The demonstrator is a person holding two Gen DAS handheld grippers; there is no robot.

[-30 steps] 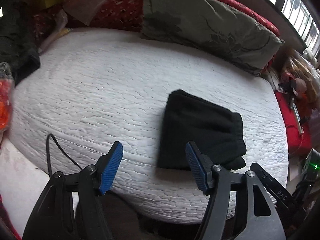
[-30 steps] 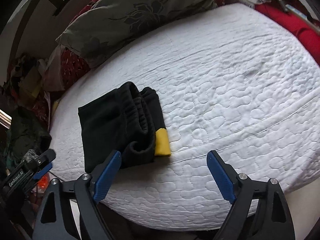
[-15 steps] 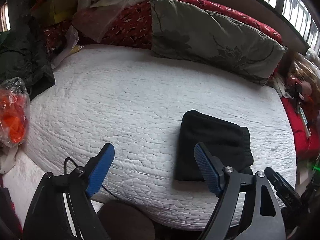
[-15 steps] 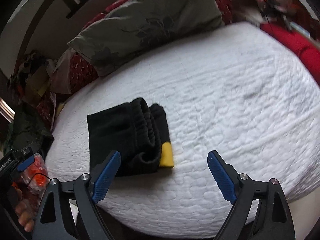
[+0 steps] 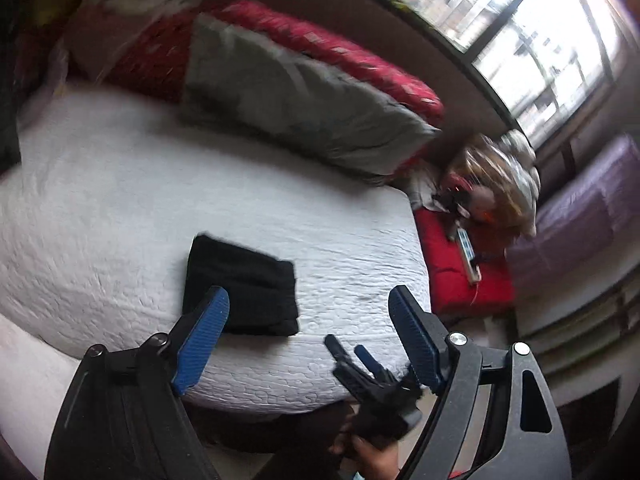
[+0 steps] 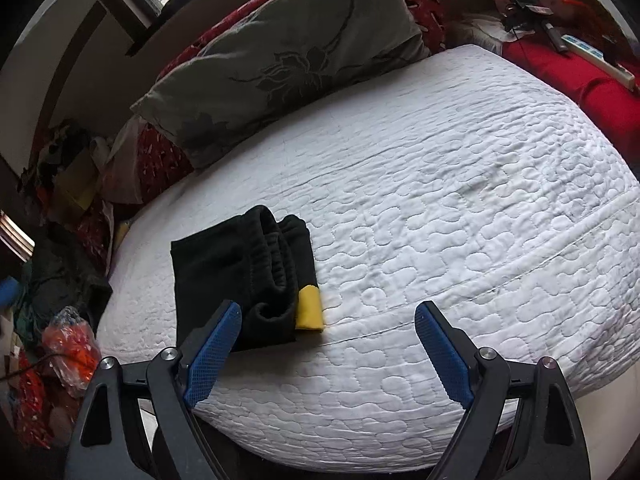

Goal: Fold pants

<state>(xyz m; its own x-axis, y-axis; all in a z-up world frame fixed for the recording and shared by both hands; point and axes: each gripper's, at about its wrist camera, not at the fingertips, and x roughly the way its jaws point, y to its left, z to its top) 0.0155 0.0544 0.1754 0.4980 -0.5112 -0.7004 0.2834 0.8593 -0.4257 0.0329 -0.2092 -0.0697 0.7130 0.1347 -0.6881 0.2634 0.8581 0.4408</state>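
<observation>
Pants [image 6: 244, 276] lie folded into a black bundle near the front edge of the white quilted mattress [image 6: 460, 208], yellow patch showing. Our left gripper [image 5: 308, 320] and right gripper [image 6: 328, 336] gape wide, holding nothing. Grey pillow [image 6: 288, 52] sits behind; the left view is blurred.

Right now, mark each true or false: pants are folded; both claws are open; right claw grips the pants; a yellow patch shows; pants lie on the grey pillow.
1. The black pants lie folded in a compact stack. True.
2. The left claw and right claw are open. True.
3. The right claw grips the pants. False: it holds nothing.
4. A yellow patch shows at the stack's edge. True.
5. The pants lie on the grey pillow. False: they lie on the white quilted mattress.
</observation>
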